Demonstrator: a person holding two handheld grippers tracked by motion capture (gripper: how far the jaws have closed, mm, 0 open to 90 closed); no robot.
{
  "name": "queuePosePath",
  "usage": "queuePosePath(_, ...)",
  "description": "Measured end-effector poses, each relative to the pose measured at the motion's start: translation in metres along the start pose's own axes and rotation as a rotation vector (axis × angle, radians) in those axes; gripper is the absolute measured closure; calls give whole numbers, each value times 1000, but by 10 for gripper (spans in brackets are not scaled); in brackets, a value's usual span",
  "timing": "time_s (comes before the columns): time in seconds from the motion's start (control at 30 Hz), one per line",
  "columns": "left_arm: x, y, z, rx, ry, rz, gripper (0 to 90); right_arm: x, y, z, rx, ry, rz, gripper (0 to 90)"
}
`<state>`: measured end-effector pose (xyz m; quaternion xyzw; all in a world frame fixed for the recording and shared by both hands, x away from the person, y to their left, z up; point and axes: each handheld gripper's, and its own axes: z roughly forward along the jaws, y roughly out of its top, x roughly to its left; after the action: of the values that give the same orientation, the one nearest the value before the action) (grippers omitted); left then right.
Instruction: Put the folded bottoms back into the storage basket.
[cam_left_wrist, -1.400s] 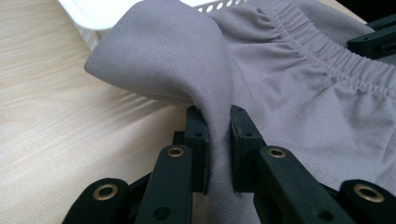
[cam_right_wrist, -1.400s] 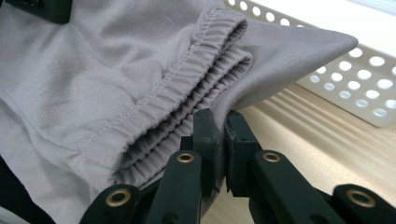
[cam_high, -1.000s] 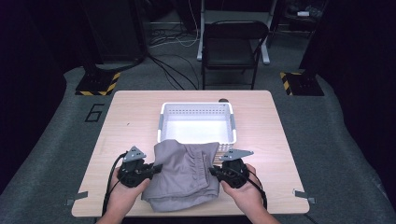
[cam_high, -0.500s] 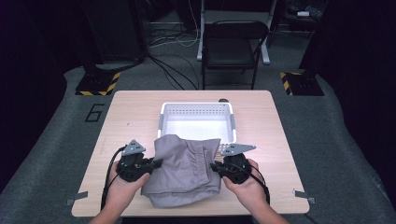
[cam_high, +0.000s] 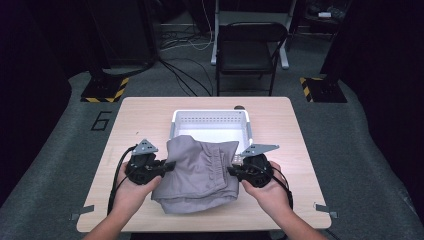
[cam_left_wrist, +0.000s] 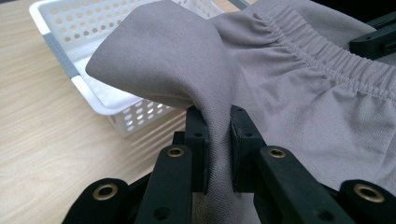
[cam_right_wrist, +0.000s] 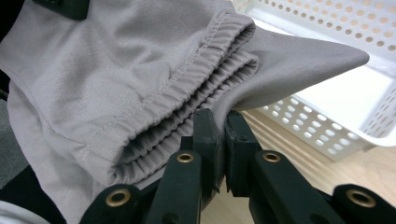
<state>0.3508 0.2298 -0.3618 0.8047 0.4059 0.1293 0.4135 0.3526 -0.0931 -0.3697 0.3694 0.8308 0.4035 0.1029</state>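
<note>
**Black two-jaw grippers, bare forearms**

The left black two-jaw gripper (cam_high: 169, 165) and right black two-jaw gripper (cam_high: 231, 170) each carry a grey three-cornered plate (cam_high: 144, 146) on top and trail a black cable (cam_high: 116, 180). Their linkage arms show brass-coloured rivets (cam_left_wrist: 175, 151) and small dark screws. No sleeves cover the forearms.

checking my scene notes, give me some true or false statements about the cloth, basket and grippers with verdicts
1. Both grippers pinch the grey garment. True: left gripper and right gripper each clamp fabric.
2. The white basket sits nearer the person than the garment. False: it lies beyond it.
3. The garment has an elastic waistband. True.
4. The garment lies fully inside the basket. False: it is held up at the basket's near edge.
</note>
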Motion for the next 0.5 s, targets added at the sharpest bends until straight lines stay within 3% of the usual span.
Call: queuePosePath(0.5, 8, 26, 1, -20, 5, -4, 800, -10, 21, -7, -9, -24, -14, 849)
